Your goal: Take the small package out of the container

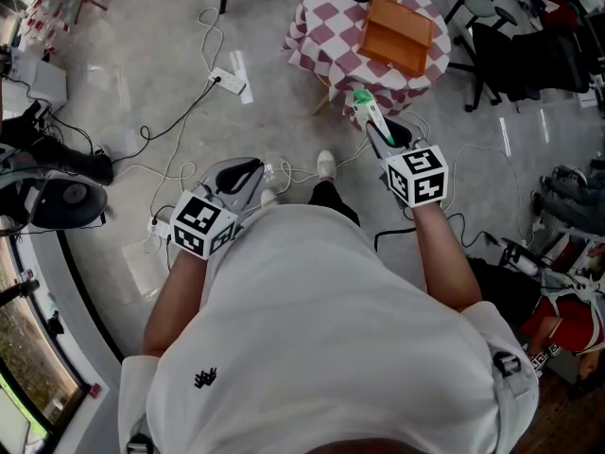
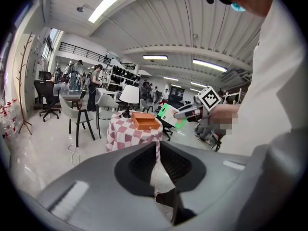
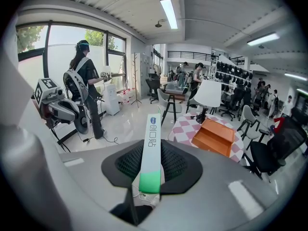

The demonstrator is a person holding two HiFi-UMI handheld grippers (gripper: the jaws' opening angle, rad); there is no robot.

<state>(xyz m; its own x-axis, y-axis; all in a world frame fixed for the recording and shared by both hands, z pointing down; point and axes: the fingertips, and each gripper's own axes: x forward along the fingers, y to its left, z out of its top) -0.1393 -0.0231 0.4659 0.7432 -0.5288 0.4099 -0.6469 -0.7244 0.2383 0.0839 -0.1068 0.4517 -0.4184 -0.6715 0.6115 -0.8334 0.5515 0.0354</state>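
A small white package with a green end (image 3: 152, 153) stands clamped edge-on between the jaws of my right gripper (image 3: 152, 146). From the head view the right gripper (image 1: 378, 130) holds the package (image 1: 364, 107) over the floor, just short of the round checkered table (image 1: 326, 17). The orange open container (image 1: 397, 34) sits on that table, apart from the package. My left gripper (image 1: 248, 173) hangs low at the left, away from the table. Its jaws (image 2: 158, 153) are shut with nothing in them. The left gripper view also catches the package (image 2: 169, 115) and the container (image 2: 144, 120).
Cables and a power strip (image 1: 232, 81) lie on the floor to the left of the table. Office chairs (image 1: 492, 36) stand to its right, black equipment (image 1: 57, 197) at far left. A person with a backpack (image 3: 86, 88) stands by the window. A white lamp (image 3: 209, 93) rises behind the table.
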